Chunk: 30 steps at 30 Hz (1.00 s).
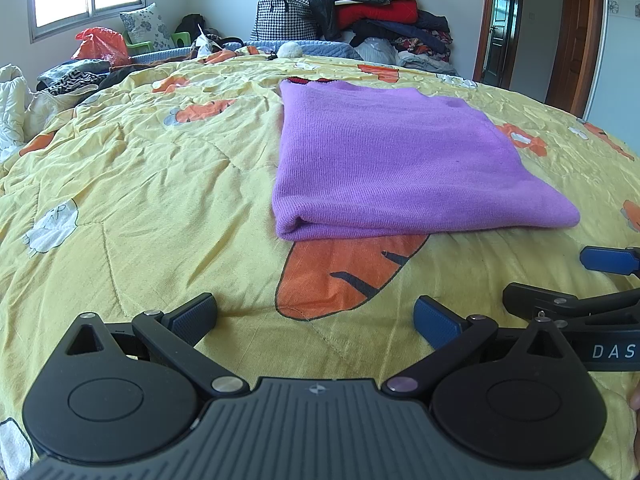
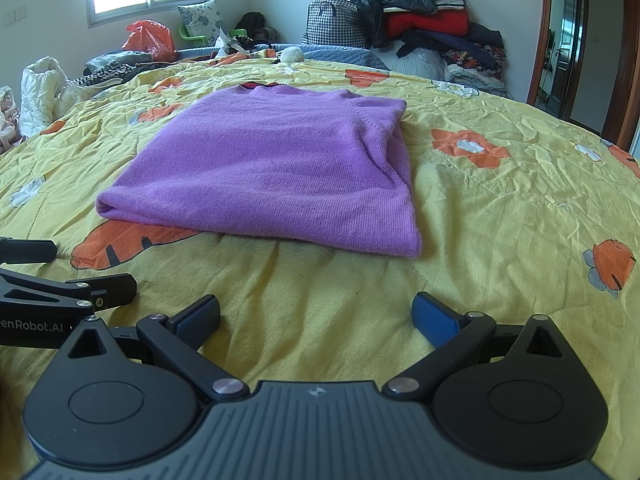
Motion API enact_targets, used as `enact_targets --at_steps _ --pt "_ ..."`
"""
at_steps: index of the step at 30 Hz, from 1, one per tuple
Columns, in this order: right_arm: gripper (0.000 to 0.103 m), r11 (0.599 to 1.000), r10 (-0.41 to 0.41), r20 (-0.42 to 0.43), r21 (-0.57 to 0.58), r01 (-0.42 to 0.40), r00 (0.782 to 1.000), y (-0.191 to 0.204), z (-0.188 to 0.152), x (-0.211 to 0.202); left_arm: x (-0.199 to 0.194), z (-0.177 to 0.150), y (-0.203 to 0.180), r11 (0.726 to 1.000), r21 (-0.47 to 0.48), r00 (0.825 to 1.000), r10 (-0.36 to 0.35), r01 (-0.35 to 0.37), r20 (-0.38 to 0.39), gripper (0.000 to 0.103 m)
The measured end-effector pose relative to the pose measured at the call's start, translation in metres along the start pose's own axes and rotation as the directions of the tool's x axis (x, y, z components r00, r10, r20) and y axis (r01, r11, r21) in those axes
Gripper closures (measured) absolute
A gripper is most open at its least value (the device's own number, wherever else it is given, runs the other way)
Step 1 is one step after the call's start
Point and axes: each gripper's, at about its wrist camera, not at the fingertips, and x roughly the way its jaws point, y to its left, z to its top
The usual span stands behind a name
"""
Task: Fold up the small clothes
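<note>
A purple knit sweater [image 1: 384,160] lies folded into a flat rectangle on the yellow bedspread [image 1: 140,208], its thick folded edge toward me. In the right wrist view the same sweater [image 2: 272,168] sits ahead and slightly left. My left gripper [image 1: 316,316] hovers low over the bedspread a short way in front of the sweater, open and holding nothing. My right gripper [image 2: 316,316] is also open with nothing in it, just short of the sweater's near edge. Each gripper shows at the edge of the other's view: the right gripper [image 1: 592,276] and the left gripper [image 2: 60,268].
A tall pile of clothes [image 1: 376,4] and a houndstooth bag [image 1: 284,16] stand at the far side of the bed. More garments [image 1: 76,76], an orange plastic bag [image 1: 102,46] and a white padded item [image 2: 40,88] lie at the far left. A doorway [image 2: 568,40] opens at the right.
</note>
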Motion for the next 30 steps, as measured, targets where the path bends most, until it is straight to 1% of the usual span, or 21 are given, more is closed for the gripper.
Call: enact_targets --at_steps 30 --pt "0.0 1.0 0.0 0.0 0.0 0.0 1.0 0.0 -0.0001 0.0 0.001 0.0017 0.0001 1.0 0.001 1.0 0.0 0.0 0.0 0.0"
